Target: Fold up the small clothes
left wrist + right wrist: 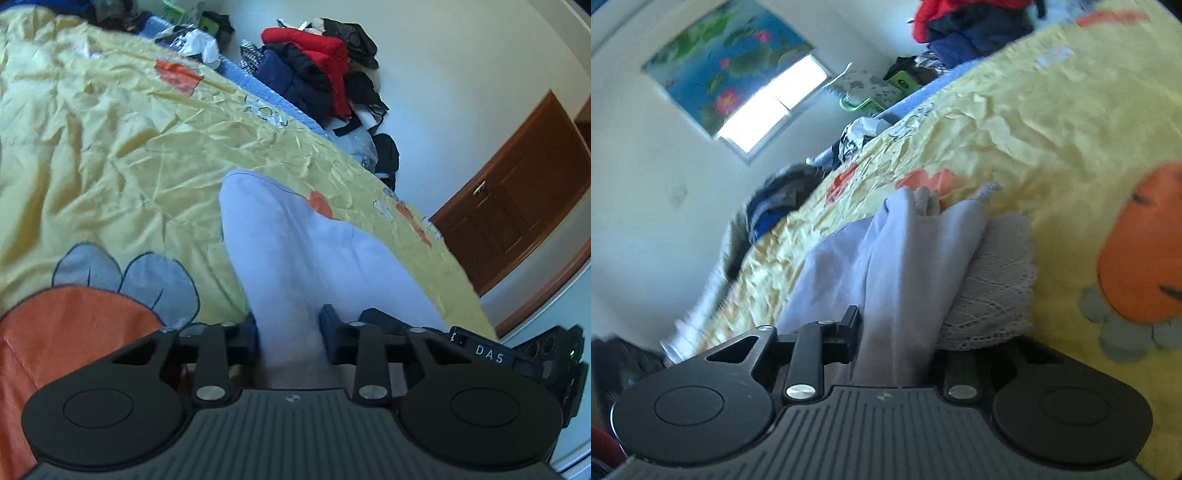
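The pale lavender garment (295,251) is soft and plain, stretched in long folds above the yellow cartoon bedspread (110,147); a white lace-knit piece (997,280) bunches beside it in the right view. I cannot make out what kind of garment it is, and the right view is blurred. My left gripper (288,332) pinches the cloth, its fingers (332,325) closed on either side. My right gripper (894,332) grips another fold; only its left finger (849,328) shows, the other hidden behind fabric.
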Available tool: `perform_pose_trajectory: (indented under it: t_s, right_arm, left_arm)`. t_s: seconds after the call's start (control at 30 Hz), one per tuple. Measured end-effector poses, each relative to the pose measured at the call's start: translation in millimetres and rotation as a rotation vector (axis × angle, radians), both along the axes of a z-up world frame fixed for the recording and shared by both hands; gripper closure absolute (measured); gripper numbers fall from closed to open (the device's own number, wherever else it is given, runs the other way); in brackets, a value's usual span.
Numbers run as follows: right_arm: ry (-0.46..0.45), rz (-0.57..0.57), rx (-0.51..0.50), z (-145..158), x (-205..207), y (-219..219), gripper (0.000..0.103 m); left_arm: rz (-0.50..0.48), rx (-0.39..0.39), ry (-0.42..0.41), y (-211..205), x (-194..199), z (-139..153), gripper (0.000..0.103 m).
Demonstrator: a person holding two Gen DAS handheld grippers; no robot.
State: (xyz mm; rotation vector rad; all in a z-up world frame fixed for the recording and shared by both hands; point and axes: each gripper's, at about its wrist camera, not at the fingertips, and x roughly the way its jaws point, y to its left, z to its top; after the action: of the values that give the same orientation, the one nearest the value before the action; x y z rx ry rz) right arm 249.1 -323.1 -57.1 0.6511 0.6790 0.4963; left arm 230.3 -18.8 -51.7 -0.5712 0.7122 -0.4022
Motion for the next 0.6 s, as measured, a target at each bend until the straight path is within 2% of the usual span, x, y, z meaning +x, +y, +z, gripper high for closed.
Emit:
perform_pose_trajectory:
  t_s: [0.17,0.37,0.53,0.6]
  right_arm:
    - [-0.013,-0.032,-0.057,5.7,-6.4,11.9,0.075]
    - [-0.030,-0.040,0.004,21.2,-16.4,19.6,0.076]
    - [-0.072,-0.018,0.042,43.8,-18.9,44.9,0.076]
    - [-0.102,-0.002,0.037,52.0,-17.4,59.5,0.076]
  left_arm:
    - [0.015,0.054,-0.044,-4.9,-5.5,8.7,0.085]
    - [0.038,0.105,-0.129,1.3,-19.9,34.8,0.086]
    - [0.075,0.124,-0.164,31.4,-25.7,59.0,0.086]
    - [0.095,0.166,-0.177,43.6,-25.7,67.1,0.086]
